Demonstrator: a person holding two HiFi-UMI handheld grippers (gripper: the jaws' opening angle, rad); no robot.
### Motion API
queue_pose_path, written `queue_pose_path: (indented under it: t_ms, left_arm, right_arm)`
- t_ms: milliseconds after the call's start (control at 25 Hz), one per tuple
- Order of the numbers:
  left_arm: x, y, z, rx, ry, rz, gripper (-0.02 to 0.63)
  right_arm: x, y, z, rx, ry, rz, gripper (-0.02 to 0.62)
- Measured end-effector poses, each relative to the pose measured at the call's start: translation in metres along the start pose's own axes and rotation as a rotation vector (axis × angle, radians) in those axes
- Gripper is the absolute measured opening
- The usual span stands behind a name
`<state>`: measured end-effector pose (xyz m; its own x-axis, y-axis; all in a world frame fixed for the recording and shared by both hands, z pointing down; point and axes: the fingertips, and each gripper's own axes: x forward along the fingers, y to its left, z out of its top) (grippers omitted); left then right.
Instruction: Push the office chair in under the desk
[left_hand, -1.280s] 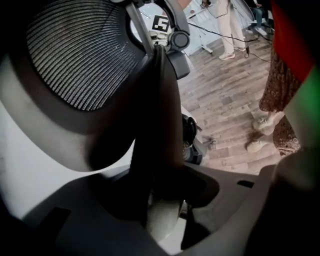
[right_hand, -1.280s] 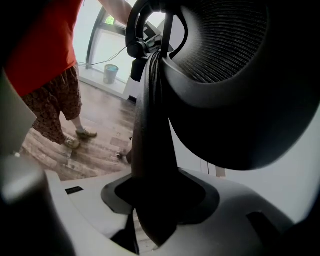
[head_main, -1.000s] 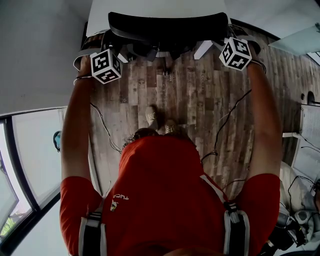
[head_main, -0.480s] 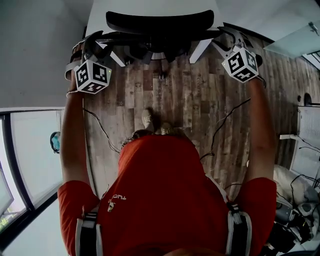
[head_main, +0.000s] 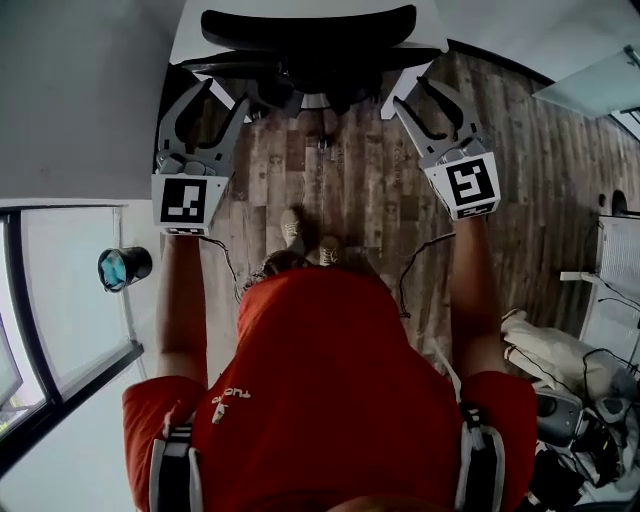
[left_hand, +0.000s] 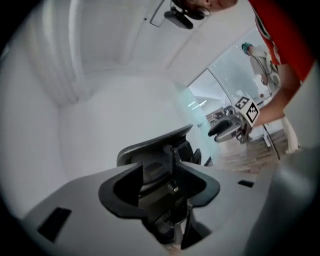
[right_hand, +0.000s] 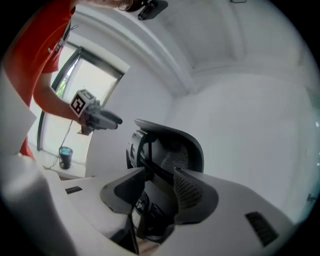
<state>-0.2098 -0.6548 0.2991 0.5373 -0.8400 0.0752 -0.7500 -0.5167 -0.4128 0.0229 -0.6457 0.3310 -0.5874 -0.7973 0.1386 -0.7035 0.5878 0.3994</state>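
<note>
Head view: left claw (head_main: 222, 95) and right claw (head_main: 418, 92) open, empty, closing near office chair (head_main: 310, 30); shirt print (head_main: 235, 393) unreadable.

One chair (head_main: 310, 28), one desk (head_main: 195, 35) — two claws (head_main: 222, 95) (head_main: 420, 95) (closing, empty).

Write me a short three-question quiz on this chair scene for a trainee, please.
1. True or false: the office chair stands far from the white desk.
2. What is between the left gripper's jaws? A) an armrest B) nothing C) a cable
3. What is the floor made of?
Key: 1 false, it is tucked in at the desk. 2 B; the jaws, closing, hold nothing. 3 Wooden planks.
</note>
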Motion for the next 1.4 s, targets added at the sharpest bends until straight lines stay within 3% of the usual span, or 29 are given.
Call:
queue_pose_path:
  t_ms: [160,560,720,880,1160,1400]
  left_arm:
    - [-0.006,-0.026,0.016,-0.159,-0.065,-0.011,0.166]
    - [-0.022,-0.044,0.054,-0.292,-0.223,-0.039,0.081]
    - [-0.027,-0.05,0.059,-0.315,-0.26,-0.074,0.048]
    - [-0.032,-0.053,0.05,-0.325,-0.232,-0.1,0.018]
    - [-0.041,-0.055,0.047,-0.331,-0.236,-0.153,0.009]
    - [-0.043,-0.056,0.044,-0.335,-0.225,-0.177,0.009]
  right_arm:
    - [-0.006,0.021,0.023,0.092,-0.12,0.013,0.158]
    - [-0.007,0.067,0.074,0.213,-0.265,0.027,0.08]
    - [-0.003,0.083,0.081,0.241,-0.262,0.02,0.054]
    - [0.003,0.095,0.09,0.262,-0.279,0.012,0.036]
    - [0.01,0.11,0.107,0.32,-0.33,-0.005,0.026]
    - [0.015,0.121,0.111,0.311,-0.323,-0.005,0.025]
